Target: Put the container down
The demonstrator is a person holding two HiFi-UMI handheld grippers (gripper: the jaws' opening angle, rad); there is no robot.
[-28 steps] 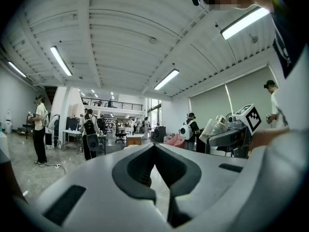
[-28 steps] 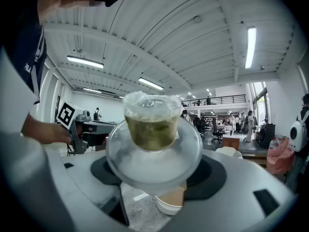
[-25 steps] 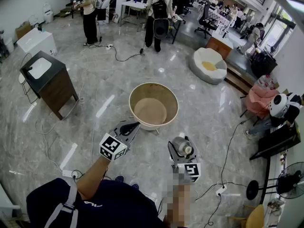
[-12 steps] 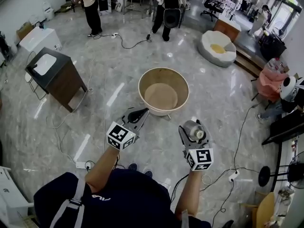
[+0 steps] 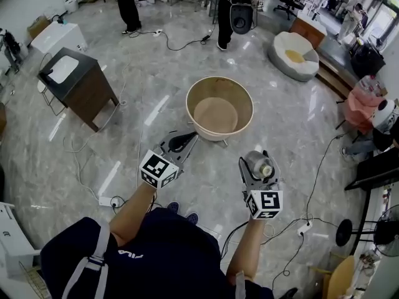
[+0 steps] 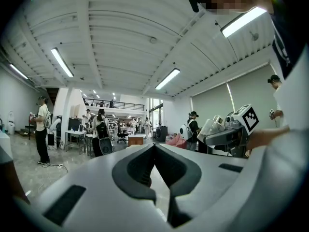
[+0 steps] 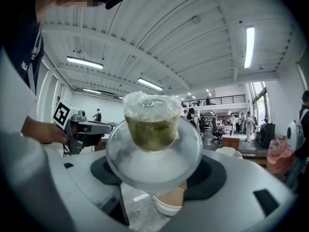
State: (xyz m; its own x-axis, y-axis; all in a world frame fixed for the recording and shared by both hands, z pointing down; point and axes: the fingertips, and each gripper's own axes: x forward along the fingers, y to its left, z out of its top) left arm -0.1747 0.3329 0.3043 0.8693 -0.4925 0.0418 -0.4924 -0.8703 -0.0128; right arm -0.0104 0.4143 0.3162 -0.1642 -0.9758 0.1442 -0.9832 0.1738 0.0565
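Note:
The container (image 5: 259, 165) is a clear plastic tub with a greenish-brown filling. My right gripper (image 5: 259, 167) is shut on it and holds it in the air, right of centre in the head view. In the right gripper view the container (image 7: 152, 124) fills the middle, its round end toward the camera, between the jaws of the right gripper (image 7: 154, 178). My left gripper (image 5: 186, 140) is shut with nothing in it, its tip near the front rim of a round wooden tub (image 5: 189, 101) on the floor. In the left gripper view the left gripper (image 6: 154, 151) shows its jaws pressed together.
A dark cabinet with a white basin (image 5: 78, 86) stands at the left. Cables (image 5: 81, 148) and a power strip (image 5: 106, 201) lie on the marble floor. A beanbag (image 5: 293, 55) sits at the back right, and people (image 5: 240, 8) stand at the back.
The round tub has drawn nearer and sits lower in the head view. Both grippers have kept their state, and the right one still carries the container.

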